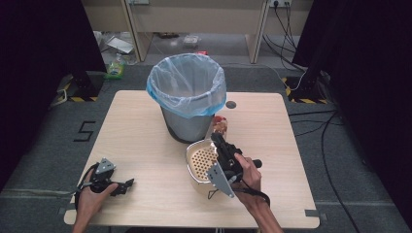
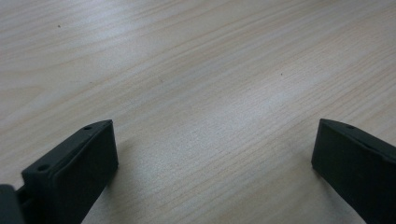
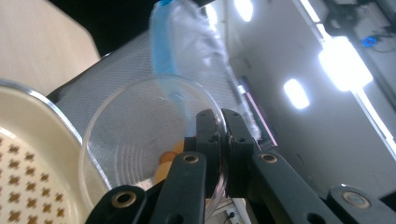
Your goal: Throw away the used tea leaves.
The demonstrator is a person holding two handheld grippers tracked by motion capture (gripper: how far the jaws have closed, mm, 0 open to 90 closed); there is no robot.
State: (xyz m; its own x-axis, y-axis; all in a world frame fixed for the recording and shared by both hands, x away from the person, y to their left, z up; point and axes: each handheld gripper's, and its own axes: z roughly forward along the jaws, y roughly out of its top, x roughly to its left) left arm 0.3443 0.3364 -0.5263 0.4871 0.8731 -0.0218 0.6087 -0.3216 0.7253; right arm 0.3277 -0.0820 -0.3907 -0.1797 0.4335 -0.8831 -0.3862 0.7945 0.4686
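Note:
My right gripper (image 3: 223, 125) is shut on the rim of a clear plastic cup (image 3: 135, 133), one jaw inside the rim and one outside. Small orange-brown pieces (image 3: 166, 161) lie in the cup. In the high view the right gripper (image 1: 217, 139) points away from me over a cream perforated basket (image 1: 193, 165), with the cup (image 1: 221, 127) tilted beside the grey mesh bin (image 1: 187, 124). The bin is lined with a blue-white bag (image 1: 187, 80). My left gripper (image 1: 127, 184) rests near the table's front left corner, and its jaws (image 2: 210, 154) stand open over bare wood.
The wooden table (image 1: 141, 160) has a round cable hole (image 1: 231, 104) behind the bin. The basket (image 3: 23, 140) lies just left of the cup in the right gripper view, with the bin's mesh wall (image 3: 109, 70) close behind. Clutter and cables lie on the floor beyond the table.

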